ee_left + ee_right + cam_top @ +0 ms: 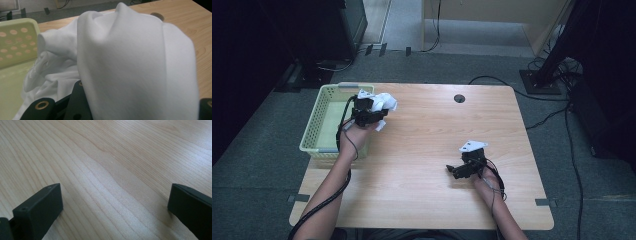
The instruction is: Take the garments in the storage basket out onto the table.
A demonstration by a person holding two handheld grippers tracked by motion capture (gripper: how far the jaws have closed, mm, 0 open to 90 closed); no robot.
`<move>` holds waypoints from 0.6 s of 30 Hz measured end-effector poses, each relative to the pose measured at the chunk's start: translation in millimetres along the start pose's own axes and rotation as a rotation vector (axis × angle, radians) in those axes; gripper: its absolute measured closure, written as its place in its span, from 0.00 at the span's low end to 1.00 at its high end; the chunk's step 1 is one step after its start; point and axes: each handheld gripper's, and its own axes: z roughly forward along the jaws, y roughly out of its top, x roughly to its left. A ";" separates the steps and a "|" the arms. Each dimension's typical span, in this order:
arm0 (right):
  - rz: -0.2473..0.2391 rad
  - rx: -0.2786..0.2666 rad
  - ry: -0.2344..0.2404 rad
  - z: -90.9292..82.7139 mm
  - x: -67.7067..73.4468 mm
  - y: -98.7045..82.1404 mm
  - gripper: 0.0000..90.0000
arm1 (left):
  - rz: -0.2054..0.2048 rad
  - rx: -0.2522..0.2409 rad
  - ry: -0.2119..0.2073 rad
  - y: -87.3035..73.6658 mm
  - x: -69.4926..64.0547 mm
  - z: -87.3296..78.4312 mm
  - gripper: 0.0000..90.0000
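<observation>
Fingers of the left gripper (pixel 379 111) clamp bunched white cloth (pixel 130 65) beside the basket (pixel 319 131).

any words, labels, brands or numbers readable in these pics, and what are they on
None: no readable text in any view.
white cloth held in the left gripper: plain, no print or tag showing.
pale green basket: holes in its wall, no label.
wooden table: bare grain, with a round dark hole near the far edge.
right gripper: black, no marking legible; its grey plate is blank at this size.
</observation>
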 end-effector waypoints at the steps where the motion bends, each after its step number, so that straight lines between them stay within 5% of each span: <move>1: 0.000 0.000 0.000 0.0 0.0 0.0 0.00 | 0.004 0.002 -0.001 -0.6 -1.4 0.9 0.77; 18: 0.001 0.000 0.000 0.0 0.1 0.0 0.00 | 0.029 0.017 -0.036 -12.7 -24.1 17.8 0.77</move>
